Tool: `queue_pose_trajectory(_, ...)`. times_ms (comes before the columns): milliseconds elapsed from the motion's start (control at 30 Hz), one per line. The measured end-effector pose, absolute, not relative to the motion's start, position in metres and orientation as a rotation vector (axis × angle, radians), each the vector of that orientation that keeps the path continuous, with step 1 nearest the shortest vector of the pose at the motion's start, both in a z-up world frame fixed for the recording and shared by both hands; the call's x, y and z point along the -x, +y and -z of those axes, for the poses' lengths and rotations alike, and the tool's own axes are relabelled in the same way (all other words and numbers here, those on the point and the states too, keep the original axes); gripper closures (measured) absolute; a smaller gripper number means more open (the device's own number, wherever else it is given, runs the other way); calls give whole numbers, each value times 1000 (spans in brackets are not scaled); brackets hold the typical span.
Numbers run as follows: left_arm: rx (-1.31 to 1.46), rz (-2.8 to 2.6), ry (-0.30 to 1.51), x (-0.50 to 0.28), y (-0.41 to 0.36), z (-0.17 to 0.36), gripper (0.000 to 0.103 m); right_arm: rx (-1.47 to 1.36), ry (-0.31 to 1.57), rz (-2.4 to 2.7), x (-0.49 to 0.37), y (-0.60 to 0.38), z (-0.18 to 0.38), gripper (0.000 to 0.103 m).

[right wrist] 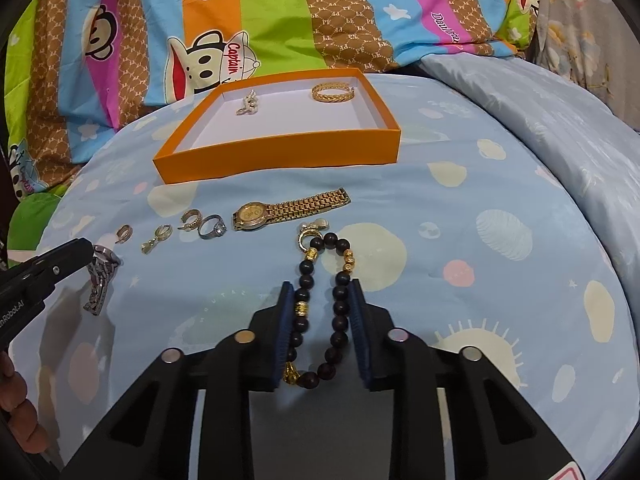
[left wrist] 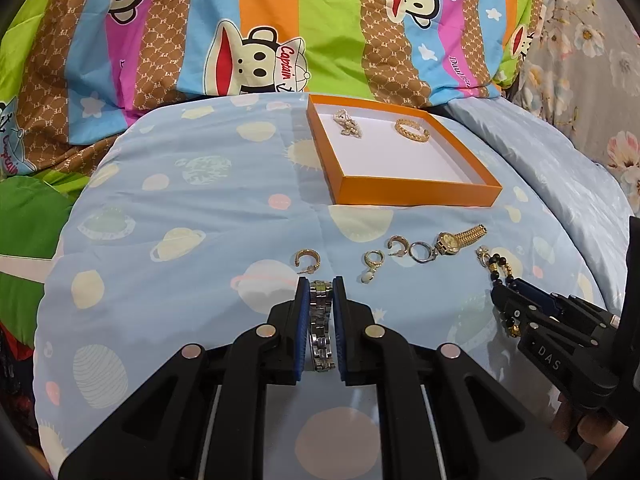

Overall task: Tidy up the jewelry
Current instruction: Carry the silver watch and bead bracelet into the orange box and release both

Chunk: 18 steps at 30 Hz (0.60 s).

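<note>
An orange tray [left wrist: 416, 194] [right wrist: 280, 152] with a white floor holds a sparkly brooch [left wrist: 349, 124] [right wrist: 249, 103] and a gold chain ring [left wrist: 412, 130] [right wrist: 333, 93]. My left gripper [left wrist: 321, 286] is shut on a silver watch [left wrist: 321, 320] [right wrist: 100, 280]. My right gripper [right wrist: 320, 290] [left wrist: 505, 286] is closed around a black bead bracelet [right wrist: 340, 300] [left wrist: 496, 266] with gold beads. On the blanket lie a gold watch [left wrist: 456, 240] [right wrist: 280, 210], a silver ring [left wrist: 422, 251] [right wrist: 212, 227], two gold hoop earrings [left wrist: 307, 261] [left wrist: 397, 246] and a drop earring [left wrist: 371, 266] [right wrist: 157, 240].
The jewelry lies on a light blue planet-print blanket [left wrist: 192, 216] [right wrist: 480, 240]. A colorful striped monkey-print pillow [left wrist: 256, 32] [right wrist: 248, 20] rises behind the tray. A flowered cloth [left wrist: 592, 60] is at the far right.
</note>
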<state>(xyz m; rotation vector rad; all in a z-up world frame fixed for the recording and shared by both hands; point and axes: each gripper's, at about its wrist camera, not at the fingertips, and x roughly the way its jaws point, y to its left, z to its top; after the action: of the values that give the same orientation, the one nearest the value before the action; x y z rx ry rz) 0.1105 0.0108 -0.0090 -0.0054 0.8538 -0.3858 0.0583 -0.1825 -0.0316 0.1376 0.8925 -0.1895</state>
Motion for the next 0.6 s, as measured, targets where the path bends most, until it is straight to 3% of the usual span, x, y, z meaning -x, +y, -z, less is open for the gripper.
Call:
queue_pose_trajectory(100,3,387,854,-110,11,10,92,-143,890,181,-58,-183,32,95)
queue_pose_trajectory(600,53,429,841,-110,20,-8,92,-233,836,109,-50,-197,7,96)
